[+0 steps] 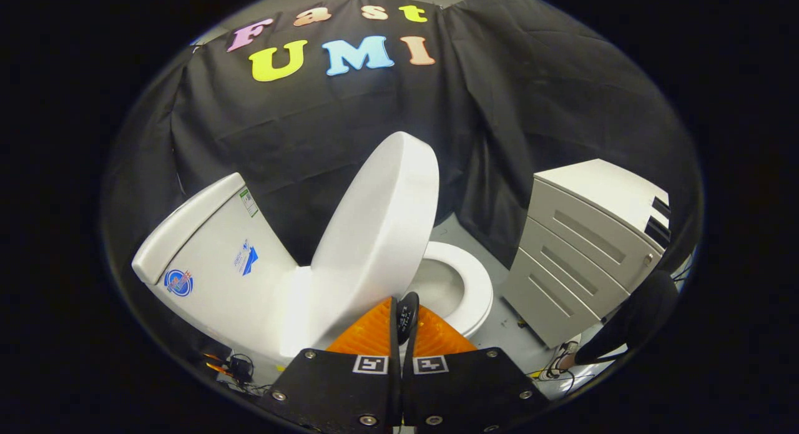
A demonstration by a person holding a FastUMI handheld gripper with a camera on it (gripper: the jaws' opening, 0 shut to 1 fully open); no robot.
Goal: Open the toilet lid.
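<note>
A white toilet stands ahead, its tank (212, 253) leaning off to the left. The toilet lid (381, 228) is raised and tilted, standing on edge between the tank and the seat ring (477, 290). Part of the bowl (440, 284) shows beneath it. My gripper (402, 306) is shut, fingers pressed together with nothing between them. Its tips sit right at the lid's lower front edge, on the bowl side. Whether they touch the lid I cannot tell.
A grey cabinet with drawers (587, 246) stands to the right of the toilet, a strip of grey floor (505, 321) between them. Cables lie on the floor at the left (240, 366) and right (562, 366). A dark rounded object (637, 315) sits by the cabinet.
</note>
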